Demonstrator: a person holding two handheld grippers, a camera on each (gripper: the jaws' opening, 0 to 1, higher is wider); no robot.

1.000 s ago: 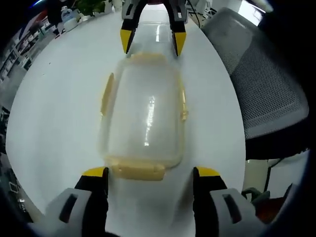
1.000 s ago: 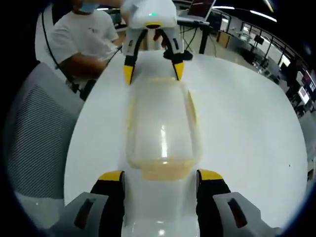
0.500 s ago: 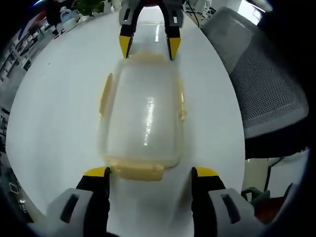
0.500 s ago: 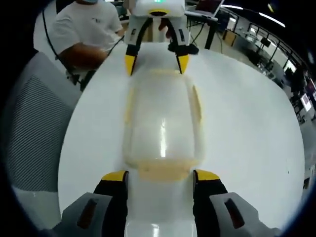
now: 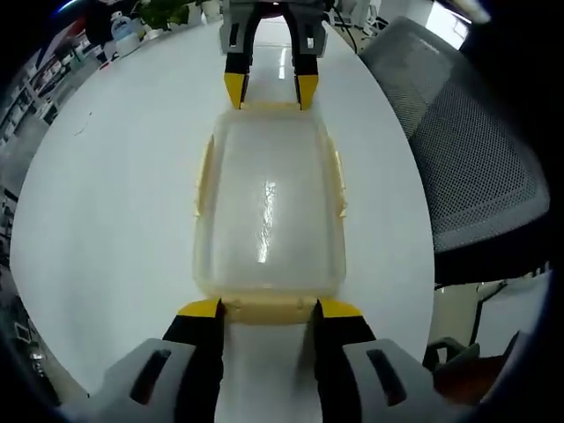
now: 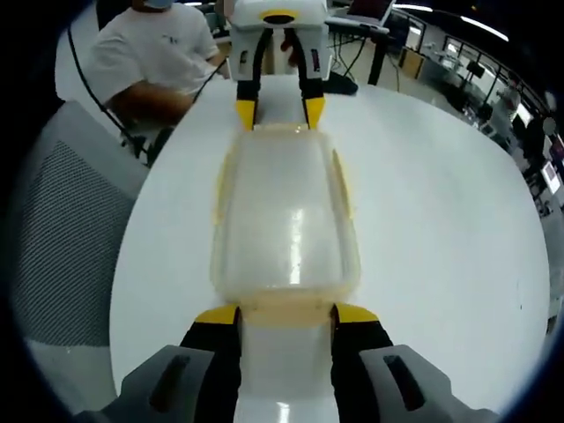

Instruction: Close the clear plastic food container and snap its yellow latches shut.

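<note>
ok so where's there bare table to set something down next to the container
Bare white table lies open along both long sides of the container. Its two short ends are crowded: the left gripper at one, the right gripper at the other.

Container lid is cloudy w/ glare, so inside can't be made out. Can't tell if the yellow end latch betw. left gripper tips is snapped down. Same for the end latch at right gripper. Person and mesh chair are cut off at frame edges.
</note>
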